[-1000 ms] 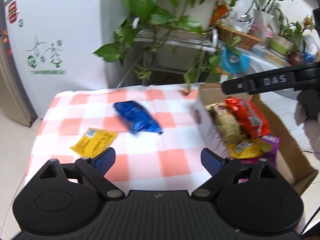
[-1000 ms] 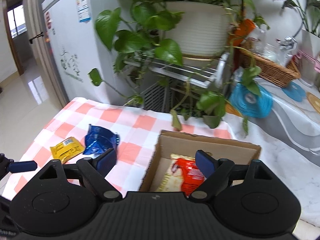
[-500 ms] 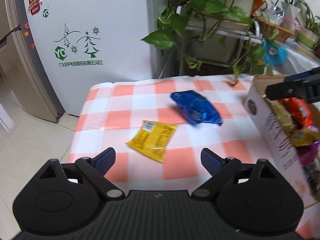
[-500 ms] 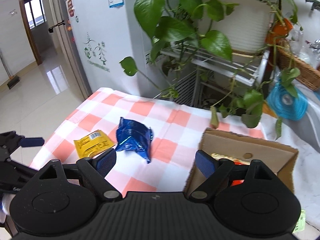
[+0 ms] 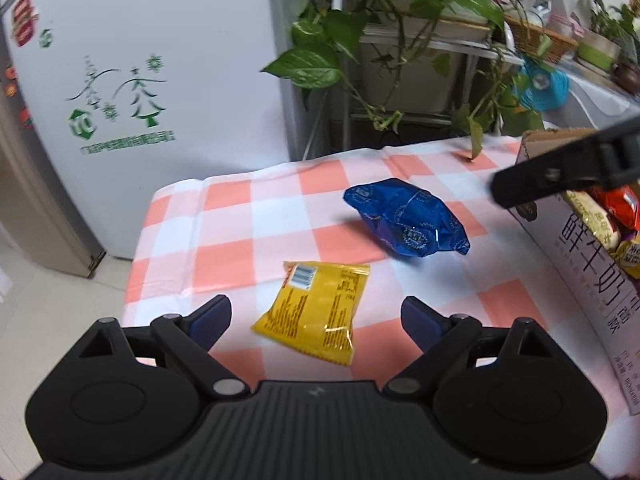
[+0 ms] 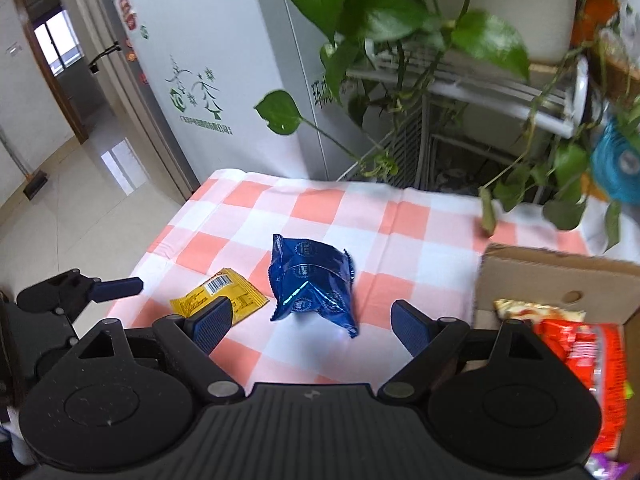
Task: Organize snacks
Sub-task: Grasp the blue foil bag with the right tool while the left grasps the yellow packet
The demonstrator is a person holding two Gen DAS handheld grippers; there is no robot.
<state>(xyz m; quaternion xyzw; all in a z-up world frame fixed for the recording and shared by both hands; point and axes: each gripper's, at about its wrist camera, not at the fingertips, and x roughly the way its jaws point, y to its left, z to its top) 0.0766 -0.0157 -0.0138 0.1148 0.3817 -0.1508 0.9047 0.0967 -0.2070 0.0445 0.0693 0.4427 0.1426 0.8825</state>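
A yellow snack packet (image 5: 316,309) lies flat on the checked tablecloth (image 5: 256,216), between and just beyond the tips of my open, empty left gripper (image 5: 316,316). A blue foil snack bag (image 5: 408,222) lies further on, to the right. In the right wrist view the blue bag (image 6: 312,284) sits ahead of my open, empty right gripper (image 6: 312,322), with the yellow packet (image 6: 218,296) to its left. A cardboard box (image 6: 560,272) at the right holds several snacks, a red pack (image 6: 584,360) among them. The box also shows in the left wrist view (image 5: 592,280).
A white fridge (image 5: 140,80) stands behind the table's left end. A pothos plant on a white rack (image 6: 460,60) hangs leaves over the table's back edge. One finger of the right gripper (image 5: 560,170) crosses the left wrist view above the box.
Both grippers have swung left, away from the box. The left one has closed in on the yellow packet, the right one on the blue bag. Both stay open.
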